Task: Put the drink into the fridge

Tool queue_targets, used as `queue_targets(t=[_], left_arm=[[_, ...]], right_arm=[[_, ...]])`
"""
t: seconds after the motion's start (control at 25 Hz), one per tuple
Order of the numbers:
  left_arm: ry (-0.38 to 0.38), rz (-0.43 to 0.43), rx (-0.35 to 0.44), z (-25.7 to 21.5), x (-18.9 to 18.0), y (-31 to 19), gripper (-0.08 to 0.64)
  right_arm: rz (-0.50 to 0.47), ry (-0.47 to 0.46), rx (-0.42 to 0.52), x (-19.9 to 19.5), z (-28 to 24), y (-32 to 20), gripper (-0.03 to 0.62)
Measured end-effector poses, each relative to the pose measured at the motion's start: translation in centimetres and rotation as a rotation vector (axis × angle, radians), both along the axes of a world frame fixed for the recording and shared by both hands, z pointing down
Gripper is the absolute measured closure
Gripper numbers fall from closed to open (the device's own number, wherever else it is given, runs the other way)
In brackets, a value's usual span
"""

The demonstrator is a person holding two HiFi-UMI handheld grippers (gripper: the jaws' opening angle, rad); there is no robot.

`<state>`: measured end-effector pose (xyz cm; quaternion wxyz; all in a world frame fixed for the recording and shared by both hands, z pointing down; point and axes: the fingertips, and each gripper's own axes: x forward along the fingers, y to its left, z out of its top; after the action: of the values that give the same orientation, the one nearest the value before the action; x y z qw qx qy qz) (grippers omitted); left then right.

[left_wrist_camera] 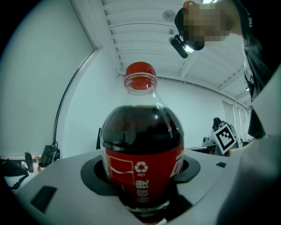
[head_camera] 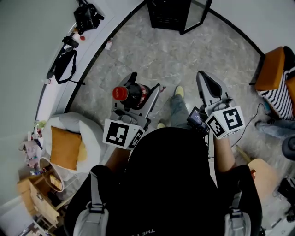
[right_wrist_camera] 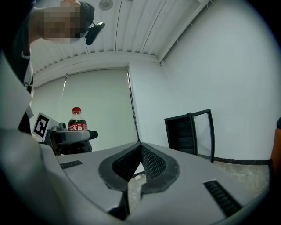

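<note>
So the left gripper has its jaws closed around the belly of the bottle, right on the red label. The bottle stands upright with the red cap on top. It fills the dark recess between the pads, and the hold looks snug, not tippy. The right gripper has its jaws together at the tips with nothing between them, and it sits level beside the left one.

Further out, the fridge is a black cabinet across the grey floor, well apart from both grippers. Its glass door already hangs open. So the step in hand looks like the carry.

To do it well, the person should keep the bottle upright, keep the squeeze steady, and come at the opening straight on. The free right gripper could hold the door if it starts to swing. The inside is too dark to pick a shelf from here, so that wants a look up close. The base should be set flat before the jaws let go.
</note>
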<state>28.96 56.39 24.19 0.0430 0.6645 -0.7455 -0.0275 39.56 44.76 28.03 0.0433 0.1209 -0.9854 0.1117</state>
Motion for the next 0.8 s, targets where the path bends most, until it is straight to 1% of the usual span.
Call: queue_targets(t=[0.16, 0.32, 0.52, 0.68, 0.8], left_arm=[[0.007, -0.007, -0.016, 0.7, -2.0, -4.1, 0.252], [0.012, -0.011, -0.052, 2.0, -3.6, -8.0, 0.252], [0.055, -0.016, -0.067, 2.1, -6.0, -13.2, 0.252], [0.023, -0.014, -0.095, 2.2, -7.6, -16.1, 0.252], [0.021, -0.029, -0.096, 1.9, -8.8, -18.1, 0.252]], right_arm=[[-0.007, -0.001, -0.030, -1.9, 0.6, -3.8, 0.580], [-0.019, 0.022, -0.037, -3.5, 2.0, -7.3, 0.580], [-0.018, 0.031, -0.065, -5.9, 2.8, -12.3, 0.580], [-0.021, 0.023, -0.074, -7.4, 2.7, -15.6, 0.580], [-0.023, 0.025, -0.079, -8.5, 2.6, -17.7, 0.580]])
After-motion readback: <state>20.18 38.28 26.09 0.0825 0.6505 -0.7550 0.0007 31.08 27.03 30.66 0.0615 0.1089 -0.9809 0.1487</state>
